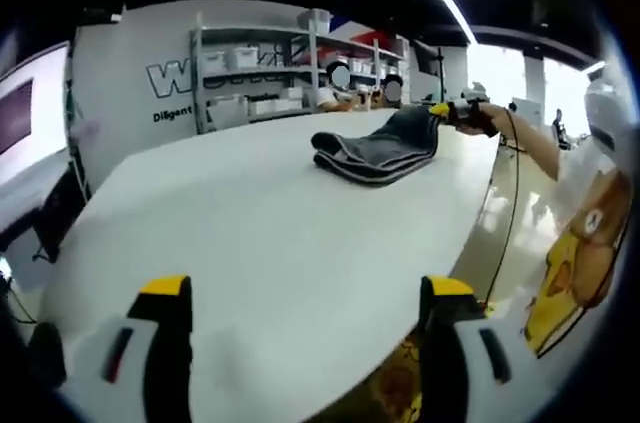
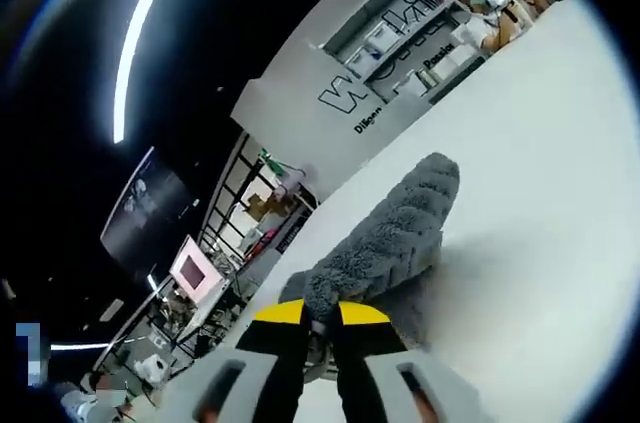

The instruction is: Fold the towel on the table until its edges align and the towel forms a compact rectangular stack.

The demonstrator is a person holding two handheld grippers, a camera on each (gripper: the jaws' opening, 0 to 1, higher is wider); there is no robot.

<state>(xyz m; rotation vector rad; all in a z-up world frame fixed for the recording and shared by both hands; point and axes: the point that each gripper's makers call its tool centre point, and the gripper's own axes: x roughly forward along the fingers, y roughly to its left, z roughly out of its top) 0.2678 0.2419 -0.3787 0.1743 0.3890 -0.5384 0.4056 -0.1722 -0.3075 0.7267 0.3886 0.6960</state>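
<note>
A dark grey towel (image 1: 380, 146) lies loosely folded on the far right part of the white table (image 1: 250, 233). My right gripper (image 1: 447, 111) is shut on the towel's far corner, and a person's arm stretches behind it. In the right gripper view the towel (image 2: 390, 233) runs up from my right gripper (image 2: 320, 321), whose yellow-tipped jaws pinch its fuzzy edge. My left gripper (image 1: 305, 303) hangs open over the table's near edge, well short of the towel, with nothing between its jaws.
Shelving with white boxes (image 1: 265, 73) stands behind the table, before a white wall with lettering (image 1: 170, 78). The table's right edge (image 1: 480, 223) drops to a shiny floor. A person in a yellow printed top (image 1: 580, 243) stands at right. A monitor (image 2: 195, 268) shows far off.
</note>
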